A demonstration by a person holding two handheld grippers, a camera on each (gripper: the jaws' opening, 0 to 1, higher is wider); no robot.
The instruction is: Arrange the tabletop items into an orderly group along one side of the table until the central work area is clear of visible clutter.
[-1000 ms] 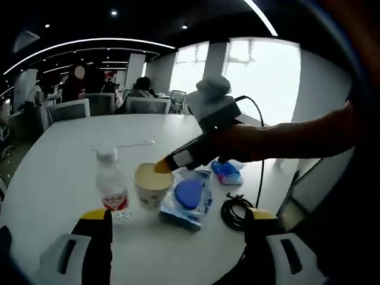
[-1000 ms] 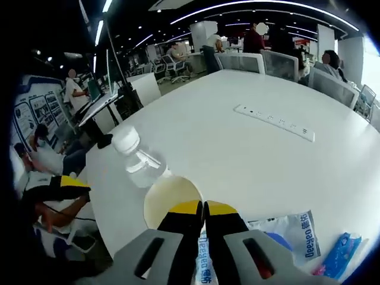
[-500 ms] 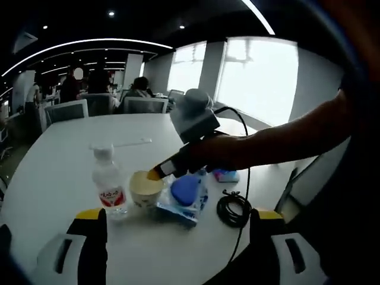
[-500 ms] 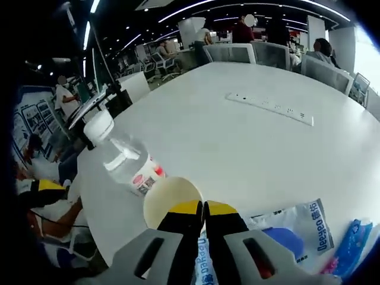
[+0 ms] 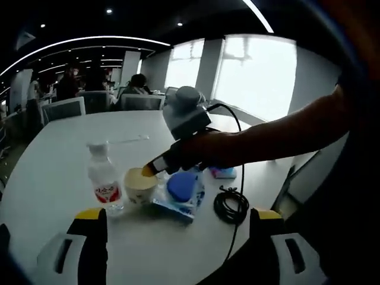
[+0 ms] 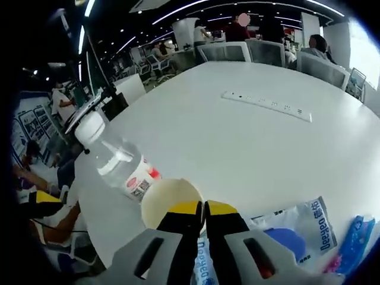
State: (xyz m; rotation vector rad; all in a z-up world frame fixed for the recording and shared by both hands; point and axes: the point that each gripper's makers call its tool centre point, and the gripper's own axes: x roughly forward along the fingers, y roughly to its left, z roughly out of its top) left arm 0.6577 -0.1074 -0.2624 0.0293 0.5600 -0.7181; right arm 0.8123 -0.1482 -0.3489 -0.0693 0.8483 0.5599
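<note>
Black cable (image 5: 230, 205) lies beside the wipes pack (image 5: 181, 193).

Looked like an open-plan office: big white meeting table (image 6: 237, 148) with a power strip (image 6: 265, 105) lying toward its far edge, grey mesh-backed office chairs (image 6: 270, 52) drawn up along that edge, people (image 5: 138, 84) seated at desks beyond, curved ceiling light strips (image 5: 77, 43) overhead, tall bright windows (image 5: 256, 74).

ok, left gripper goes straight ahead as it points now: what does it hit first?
Probably the blue-and-white packet beside the paper cup; the left gripper has open jaws and bare white table before that. Depth is unclear.
</note>
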